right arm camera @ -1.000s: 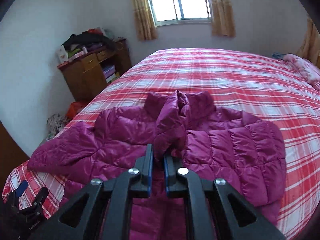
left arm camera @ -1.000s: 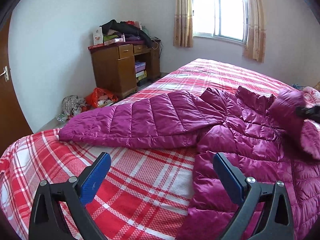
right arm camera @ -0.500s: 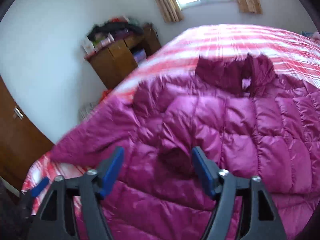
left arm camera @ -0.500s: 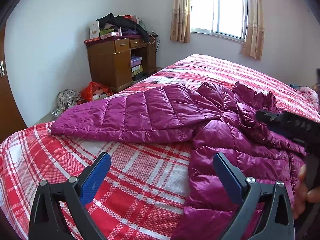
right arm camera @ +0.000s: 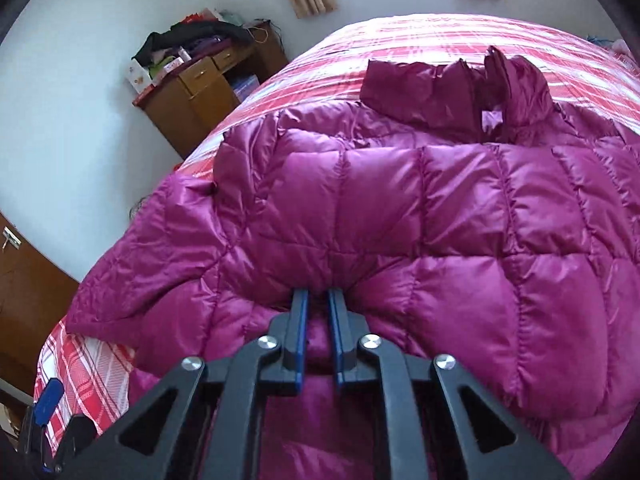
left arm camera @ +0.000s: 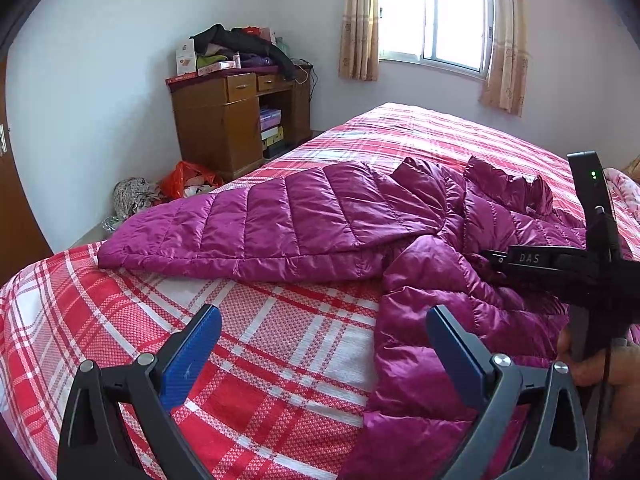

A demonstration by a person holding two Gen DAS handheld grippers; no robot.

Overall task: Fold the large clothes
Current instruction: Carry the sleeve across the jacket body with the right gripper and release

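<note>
A magenta quilted puffer jacket (left arm camera: 432,276) lies on a red plaid bed (left arm camera: 248,344). One sleeve (left arm camera: 264,232) stretches out to the left. My left gripper (left arm camera: 324,344) is open and empty, hovering over the bedspread at the jacket's left edge. My right gripper (right arm camera: 318,296) is shut on a fold of the jacket (right arm camera: 400,216), near the end of the sleeve folded across the chest. The right gripper's body also shows in the left wrist view (left arm camera: 560,268). The collar (right arm camera: 452,92) lies at the far side.
A wooden desk (left arm camera: 240,120) piled with clothes stands against the far wall. Bags and bundles (left arm camera: 160,192) lie on the floor beside the bed. A curtained window (left arm camera: 436,20) is behind. A brown door (right arm camera: 24,288) is at the left.
My right gripper let go of the raised sleeve, opened, dropped low over the jacket, then shut on a fold of it. My left gripper edged slightly forward and stayed open.
</note>
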